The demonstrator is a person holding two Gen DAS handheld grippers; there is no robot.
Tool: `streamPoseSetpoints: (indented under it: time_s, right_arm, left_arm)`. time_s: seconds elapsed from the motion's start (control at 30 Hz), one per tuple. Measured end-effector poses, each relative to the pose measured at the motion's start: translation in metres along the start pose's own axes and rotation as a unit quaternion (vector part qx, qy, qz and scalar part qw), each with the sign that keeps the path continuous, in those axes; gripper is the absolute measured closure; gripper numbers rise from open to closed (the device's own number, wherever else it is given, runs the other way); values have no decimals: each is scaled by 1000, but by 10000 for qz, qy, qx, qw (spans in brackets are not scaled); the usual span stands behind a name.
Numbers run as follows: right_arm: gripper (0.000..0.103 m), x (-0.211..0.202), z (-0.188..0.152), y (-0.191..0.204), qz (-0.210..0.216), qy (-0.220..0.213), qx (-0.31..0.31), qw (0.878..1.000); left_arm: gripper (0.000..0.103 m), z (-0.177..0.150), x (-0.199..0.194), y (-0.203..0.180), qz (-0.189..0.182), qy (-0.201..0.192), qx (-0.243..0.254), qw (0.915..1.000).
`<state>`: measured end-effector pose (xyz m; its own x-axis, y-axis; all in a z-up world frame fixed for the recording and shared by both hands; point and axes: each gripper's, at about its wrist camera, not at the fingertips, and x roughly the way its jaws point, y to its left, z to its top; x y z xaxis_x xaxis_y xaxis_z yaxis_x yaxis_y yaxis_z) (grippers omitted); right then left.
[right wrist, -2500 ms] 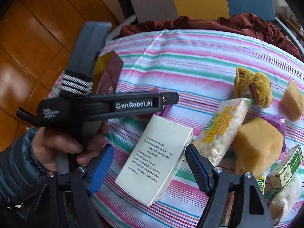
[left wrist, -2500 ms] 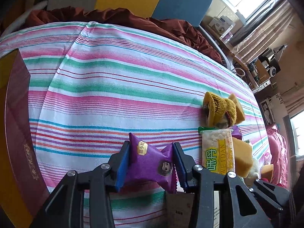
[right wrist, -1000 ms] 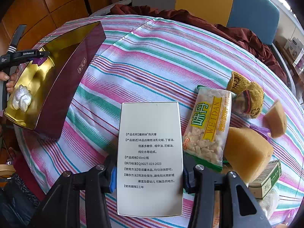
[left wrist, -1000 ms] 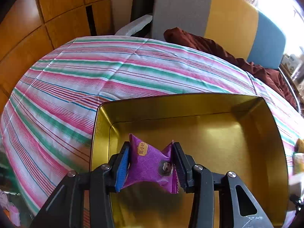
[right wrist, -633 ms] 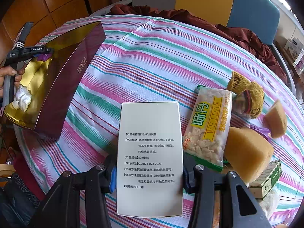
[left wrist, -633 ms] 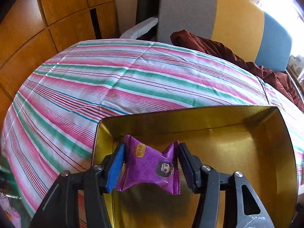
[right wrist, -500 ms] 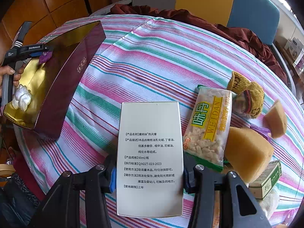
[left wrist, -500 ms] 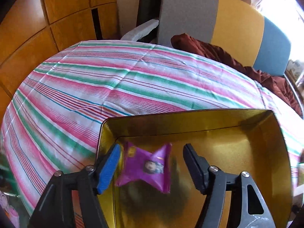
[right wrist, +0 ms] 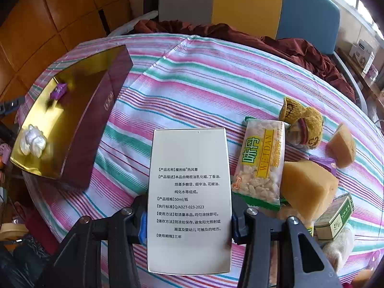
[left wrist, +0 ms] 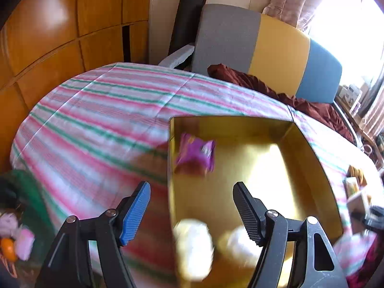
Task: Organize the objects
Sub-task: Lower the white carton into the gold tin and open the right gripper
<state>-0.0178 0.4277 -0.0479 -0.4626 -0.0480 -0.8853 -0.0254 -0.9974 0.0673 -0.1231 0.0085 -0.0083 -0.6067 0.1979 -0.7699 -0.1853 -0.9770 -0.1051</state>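
The purple snack packet (left wrist: 195, 154) lies loose inside the gold-lined box (left wrist: 309, 158), near its far left corner, well clear of my left claw (left wrist: 192, 212). That claw's jaws have just been opening and now stand wide apart with nothing between them, the blue pad (left wrist: 134, 213) over the striped cloth (left wrist: 96, 124) and the black pad over the box floor. The view here is blurred. Nearer to me in the same box sits a white crumpled lump (right wrist: 32, 141), alone at the near end; from the left wrist it smears into pale blobs.

My right claw (right wrist: 188, 218) is clamped on a white carton (right wrist: 189, 199) printed with black text, pads pressing on both its long sides, held up over the desk (right wrist: 216, 79). Just right of the carton lies a clear bag of pale snack pieces with a yellow and green label (right wrist: 260, 165). Crowded against that bag are a big yellow sponge block (right wrist: 307, 187), a mustard knitted thing (right wrist: 302, 120), a smaller sponge wedge (right wrist: 342, 145), a scrap of purple wrapper (right wrist: 324, 163) and a small green-and-white box (right wrist: 334, 217). The maroon outer wall of the gold box faces the carton across open cloth. A dark red blanket (right wrist: 288, 45) bunches along the far edge, before a grey, yellow and blue headboard (left wrist: 264, 48)
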Motion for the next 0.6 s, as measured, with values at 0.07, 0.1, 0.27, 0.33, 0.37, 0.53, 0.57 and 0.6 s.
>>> streamPoseSetpoints:
  time_s: [0.07, 0.1, 0.27, 0.33, 0.37, 0.53, 0.57, 0.6]
  right_arm:
    - [54, -9, 4, 10, 84, -167, 98, 9998]
    - [54, -13, 6, 18, 115, -250, 99, 9996]
    - [54, -38, 39, 68, 488, -716, -25, 9962]
    - [54, -42, 54, 92, 733, -801, -103, 9940]
    - [54, -41, 64, 107, 843, -823, -132, 9929]
    - [54, -10, 98, 167, 1111, -674, -123, 9914]
    - [54, 0, 105, 178, 1143, -610, -89, 9915]
    - [54, 12, 112, 189, 1122, -541, -62, 9922]
  left_arm:
    - [31, -12, -8, 9, 18, 90, 9, 10000]
    - [31, -17, -12, 14, 37, 112, -19, 9999]
    - [31, -35, -23, 33, 113, 197, -216, 9995]
    - [31, -39, -25, 38, 156, 183, -254, 9994]
    - [31, -41, -26, 41, 152, 188, -304, 9992]
    - [31, -48, -28, 53, 84, 117, -373, 9992]
    - [31, -51, -29, 55, 57, 106, -384, 9992]
    - [31, -53, -29, 58, 28, 103, -437, 9990]
